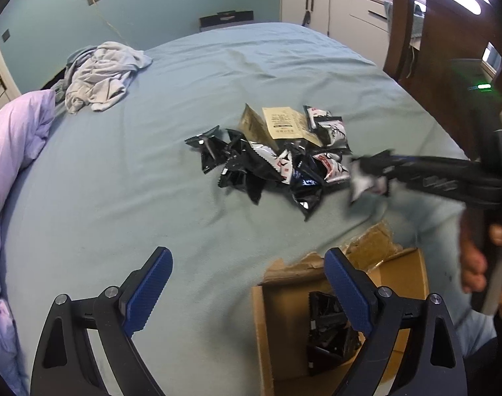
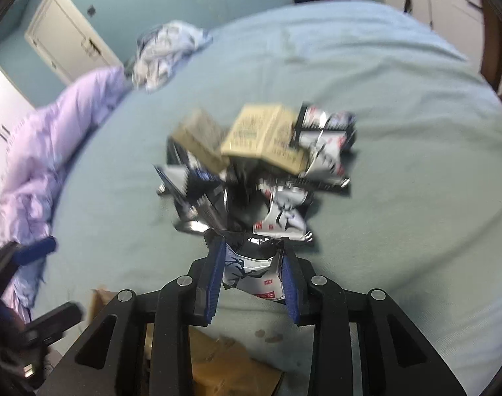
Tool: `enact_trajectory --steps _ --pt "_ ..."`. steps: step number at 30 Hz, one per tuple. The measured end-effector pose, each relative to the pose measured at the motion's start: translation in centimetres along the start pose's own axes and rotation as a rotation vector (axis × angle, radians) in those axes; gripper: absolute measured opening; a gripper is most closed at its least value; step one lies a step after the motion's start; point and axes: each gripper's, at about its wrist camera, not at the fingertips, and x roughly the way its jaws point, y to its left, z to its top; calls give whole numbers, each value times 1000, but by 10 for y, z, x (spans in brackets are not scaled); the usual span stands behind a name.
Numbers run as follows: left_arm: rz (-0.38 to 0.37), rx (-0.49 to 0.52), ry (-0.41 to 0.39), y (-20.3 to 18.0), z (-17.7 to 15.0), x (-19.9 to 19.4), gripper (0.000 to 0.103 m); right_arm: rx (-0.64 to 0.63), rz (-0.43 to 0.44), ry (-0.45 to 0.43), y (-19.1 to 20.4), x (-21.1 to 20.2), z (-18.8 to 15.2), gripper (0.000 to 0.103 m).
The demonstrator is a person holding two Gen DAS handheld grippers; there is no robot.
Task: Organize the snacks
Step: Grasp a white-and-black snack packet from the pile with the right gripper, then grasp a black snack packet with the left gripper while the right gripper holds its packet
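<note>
Right wrist view, blurred: right gripper (image 2: 252,264) fingers apparently clamp snack packet (image 2: 257,272); left gripper (image 1: 247,283) fingers spread, empty.

A bed (image 1: 191,105) in a pale blue-green sheet carries a heap of snack packets (image 1: 270,158), crumpled grey clothes (image 1: 102,76), a lilac duvet (image 1: 13,151) and an open cardboard box (image 1: 317,323).

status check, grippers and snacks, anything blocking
Right gripper shut on white-and-black snack packet. Left gripper open, empty. Open brown cardboard box unobstructed.
</note>
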Motion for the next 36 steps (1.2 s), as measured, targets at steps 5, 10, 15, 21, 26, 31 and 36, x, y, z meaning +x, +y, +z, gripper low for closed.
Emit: enact_trajectory --steps 5,10,15,21,26,31,36 --pt "33 -18 -34 7 0 -2 95 68 -11 -128 -6 -63 -19 30" --pt "59 -13 -50 11 2 -4 95 141 -66 -248 -4 -119 -50 30" --pt "40 17 -42 8 10 -1 95 153 -143 -335 3 -173 -96 30" --pt "44 76 -33 -5 13 7 95 252 -91 -342 2 -201 -145 30" --pt "41 123 -24 -18 29 27 95 262 -109 -337 -6 -204 -149 30" --pt "29 181 6 -29 51 65 95 267 -156 -286 -14 -175 -127 30" --pt "-51 157 92 -32 67 93 94 281 -171 -229 -26 -156 -109 30"
